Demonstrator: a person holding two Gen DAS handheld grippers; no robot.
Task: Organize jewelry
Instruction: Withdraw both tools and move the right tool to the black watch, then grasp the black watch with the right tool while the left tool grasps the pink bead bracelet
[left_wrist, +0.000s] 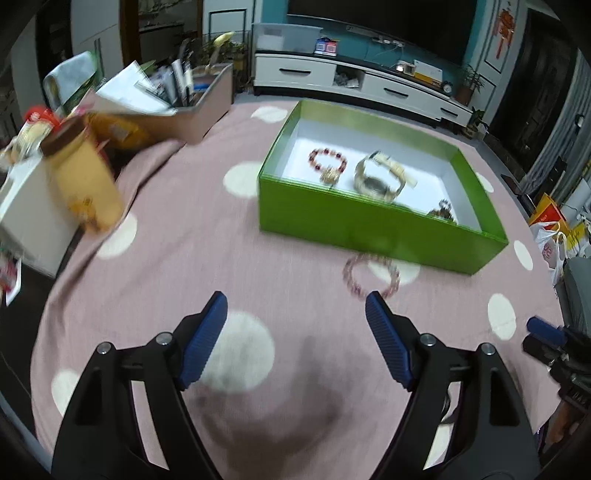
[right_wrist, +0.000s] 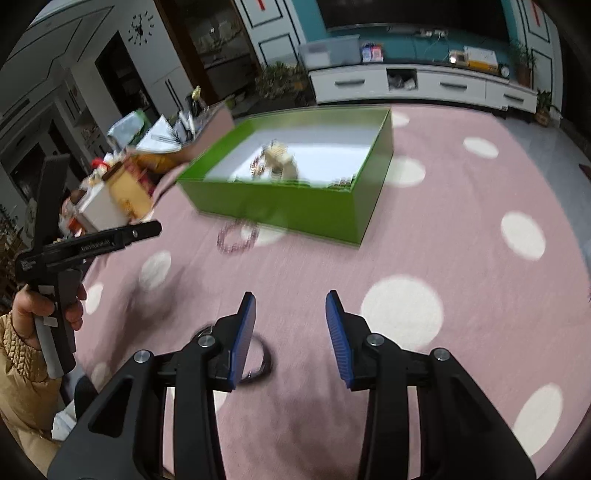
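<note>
1. I'm counting one green box (left_wrist: 373, 221) holding two bracelets and a watch (left_wrist: 376, 177)
2. One pale pink beaded bracelet (left_wrist: 373, 275) is lying on the cloth just beside the box's near wall
3. Both the left gripper (left_wrist: 295, 332) and the right gripper (right_wrist: 290, 332) are standing spread, empty

Pink polka-dot tablecloth (left_wrist: 177, 229) under me, a yellow jar (left_wrist: 86, 177) with a brown lid off left, white TV cabinet (left_wrist: 369, 79) at the back, wall clock (right_wrist: 140, 27) too.

- the green box's (left_wrist: 362, 225) near wall hides most of a dark beaded piece (left_wrist: 443, 212) in its corner
- from the right wrist, the jewelry in the box (right_wrist: 275, 162) is a smeared blur
- the dark ring (right_wrist: 260, 360) sits half behind a blue pad (right_wrist: 242, 339)
</note>
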